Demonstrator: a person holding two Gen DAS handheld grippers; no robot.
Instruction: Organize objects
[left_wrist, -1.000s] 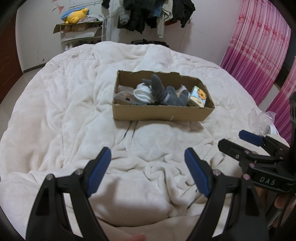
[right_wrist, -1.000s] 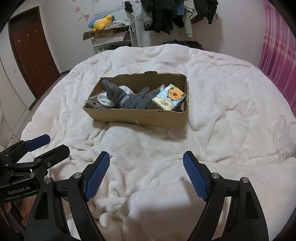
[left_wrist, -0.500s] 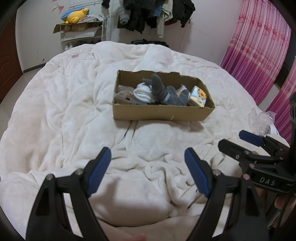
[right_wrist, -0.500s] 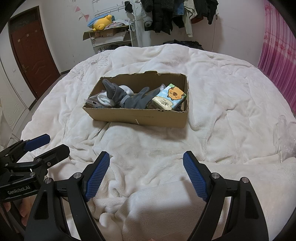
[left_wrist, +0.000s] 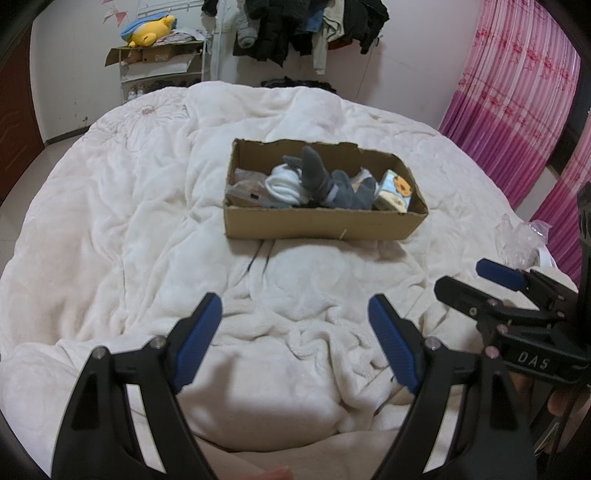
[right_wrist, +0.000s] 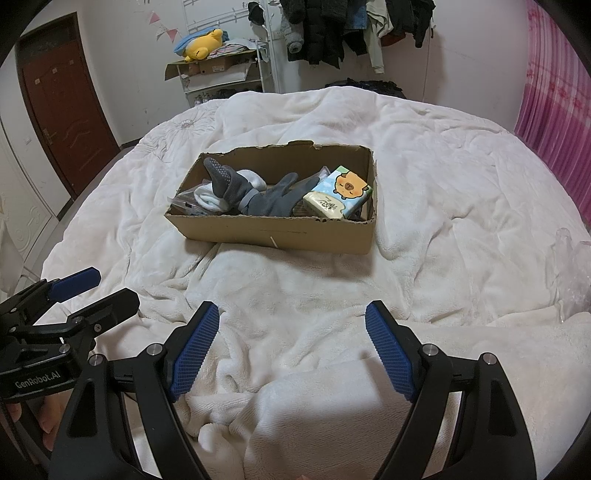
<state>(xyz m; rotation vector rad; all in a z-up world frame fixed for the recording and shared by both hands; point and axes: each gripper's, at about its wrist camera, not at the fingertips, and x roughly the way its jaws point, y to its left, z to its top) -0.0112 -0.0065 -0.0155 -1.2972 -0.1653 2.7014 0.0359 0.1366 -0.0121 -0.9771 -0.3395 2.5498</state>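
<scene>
A brown cardboard box sits mid-bed on the white blanket. Inside it lie grey socks, a white sock bundle, a clear packet and a cartoon-printed tissue pack. In the right wrist view the box shows the grey socks and the tissue pack at its right end. My left gripper hangs open over bare blanket, short of the box. My right gripper is open too, with nothing between its pads. Each gripper shows in the other's view: right, left.
A crumpled clear plastic bag lies at the bed's right edge. Behind the bed stand a shelf with a yellow plush toy and a rack of hanging clothes. Pink curtains hang on the right, and a brown door is on the left.
</scene>
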